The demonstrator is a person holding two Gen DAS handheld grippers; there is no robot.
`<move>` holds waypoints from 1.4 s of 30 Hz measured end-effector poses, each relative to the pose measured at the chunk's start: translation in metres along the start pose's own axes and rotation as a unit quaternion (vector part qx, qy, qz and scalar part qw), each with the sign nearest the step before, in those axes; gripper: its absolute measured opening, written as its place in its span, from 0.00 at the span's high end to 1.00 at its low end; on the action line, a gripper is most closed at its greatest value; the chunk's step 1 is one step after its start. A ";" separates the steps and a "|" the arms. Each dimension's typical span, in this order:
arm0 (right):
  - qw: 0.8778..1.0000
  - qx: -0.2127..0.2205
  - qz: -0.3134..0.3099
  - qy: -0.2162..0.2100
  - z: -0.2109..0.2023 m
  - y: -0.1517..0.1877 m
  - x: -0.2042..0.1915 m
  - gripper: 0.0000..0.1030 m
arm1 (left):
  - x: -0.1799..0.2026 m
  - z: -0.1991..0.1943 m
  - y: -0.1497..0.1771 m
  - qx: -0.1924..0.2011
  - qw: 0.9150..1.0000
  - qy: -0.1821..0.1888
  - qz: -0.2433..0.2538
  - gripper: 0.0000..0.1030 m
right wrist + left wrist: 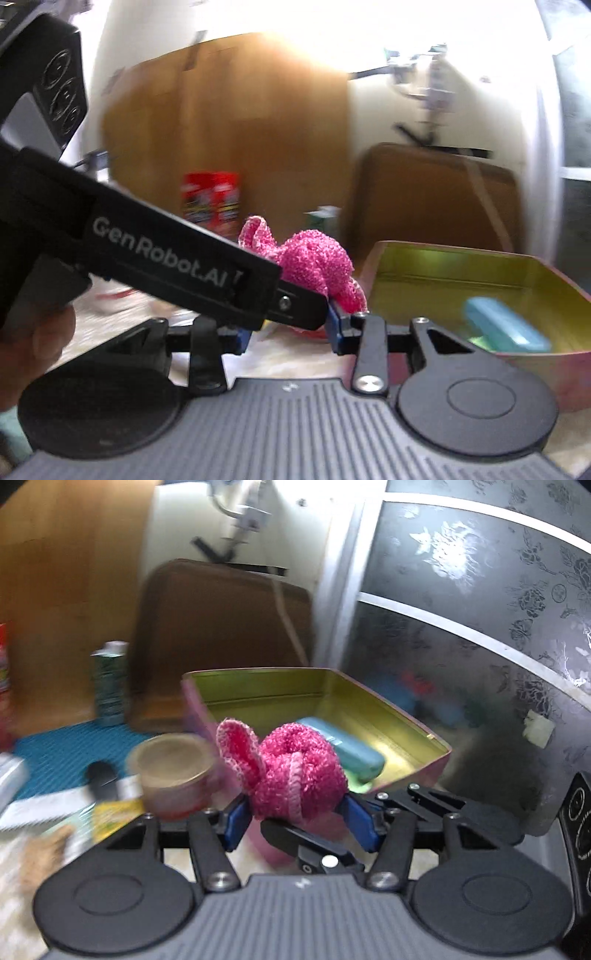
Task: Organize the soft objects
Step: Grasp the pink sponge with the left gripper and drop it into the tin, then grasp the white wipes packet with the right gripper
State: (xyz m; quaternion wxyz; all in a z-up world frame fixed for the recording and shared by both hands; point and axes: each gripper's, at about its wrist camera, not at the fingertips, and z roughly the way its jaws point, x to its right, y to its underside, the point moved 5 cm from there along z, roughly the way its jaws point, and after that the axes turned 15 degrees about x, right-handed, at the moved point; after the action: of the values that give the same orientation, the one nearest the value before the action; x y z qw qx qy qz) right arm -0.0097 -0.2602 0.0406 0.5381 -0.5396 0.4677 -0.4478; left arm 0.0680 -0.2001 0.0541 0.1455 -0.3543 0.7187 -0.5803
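My left gripper is shut on a pink knitted scrubber and holds it in the air, just in front of the near corner of an open tin box with a gold inside and pink outside. A teal sponge lies in the box over something green. In the right wrist view the left gripper's black arm crosses from the left, with the scrubber at its tip beside the box. My right gripper is open and empty, below the scrubber.
A round pink cup stands left of the scrubber on a cluttered table. A green carton and a brown board stand behind. A red package stands by a cardboard box. A patterned grey panel is on the right.
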 end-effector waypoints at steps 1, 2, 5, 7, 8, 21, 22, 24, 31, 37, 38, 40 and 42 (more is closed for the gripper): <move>1.000 0.001 0.003 0.014 0.000 -0.001 0.014 0.58 | 0.004 0.013 -0.002 -0.003 1.000 0.006 -0.001 0.47; 1.000 -0.001 0.004 0.026 0.001 -0.001 0.023 0.58 | 0.005 0.026 0.000 -0.006 1.000 0.008 -0.002 0.45; 0.998 -0.012 0.008 0.062 0.006 0.002 0.051 0.55 | 0.010 0.053 0.005 -0.016 1.000 0.000 -0.003 0.32; 0.996 -0.019 0.001 0.089 0.011 0.007 0.067 0.51 | 0.011 0.061 0.007 -0.017 1.000 -0.020 0.003 0.22; 0.994 -0.023 -0.006 0.108 0.014 0.009 0.072 0.41 | 0.009 0.061 0.008 -0.014 0.999 -0.030 0.004 0.20; 0.993 0.028 0.000 0.114 0.019 -0.006 0.044 0.12 | -0.083 -0.076 0.010 0.080 0.989 -0.126 -0.017 0.10; 0.995 0.031 0.006 0.097 0.022 -0.011 0.036 0.16 | -0.099 -0.091 0.017 0.080 0.985 -0.155 -0.014 0.10; 0.998 0.024 0.017 0.050 0.036 -0.019 0.013 0.23 | -0.128 -0.116 0.031 0.076 0.976 -0.206 -0.008 0.10; 0.989 -0.092 0.089 -0.077 0.162 -0.035 -0.078 0.24 | -0.207 -0.174 0.076 0.076 0.947 -0.312 -0.010 0.10; 0.967 -0.223 0.114 -0.054 0.290 -0.010 -0.123 0.23 | -0.226 -0.197 0.081 0.119 0.951 -0.279 -0.062 0.12; 0.961 -0.246 0.117 -0.043 0.304 -0.002 -0.129 0.22 | -0.226 -0.199 0.081 0.126 0.952 -0.272 -0.065 0.12; 0.950 -0.287 0.119 -0.035 0.328 0.012 -0.140 0.20 | -0.226 -0.200 0.079 0.140 0.950 -0.270 -0.066 0.12; 0.943 -0.312 0.115 -0.026 0.344 0.022 -0.150 0.19 | -0.226 -0.203 0.078 0.151 0.950 -0.265 -0.066 0.12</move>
State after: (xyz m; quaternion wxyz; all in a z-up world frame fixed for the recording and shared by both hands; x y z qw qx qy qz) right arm 0.3053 -0.0562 0.0144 0.4026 -0.6347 0.6284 -0.2006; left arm 0.0750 0.1069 -0.0070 0.3446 -0.5158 0.5329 -0.5756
